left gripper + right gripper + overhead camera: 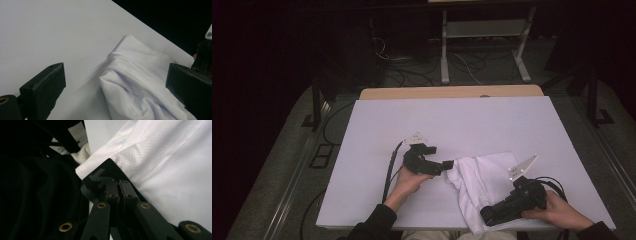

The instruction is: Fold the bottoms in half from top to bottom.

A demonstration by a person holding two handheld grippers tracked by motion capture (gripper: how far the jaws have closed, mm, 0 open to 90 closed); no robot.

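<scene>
Crumpled white shirt [479, 182] near front edge of white table [412, 120]. Right gripper [492, 216] pinched on its hem, left gripper [447, 165] gaping beside it. Cables [412, 75], metal stand [484, 30] behind, dark room.

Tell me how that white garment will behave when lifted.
Probably floppy: the garment lies in soft folds. Likely light, since its mesh looks thin. It may drape from the right gripper, shut on its black patch.
</scene>
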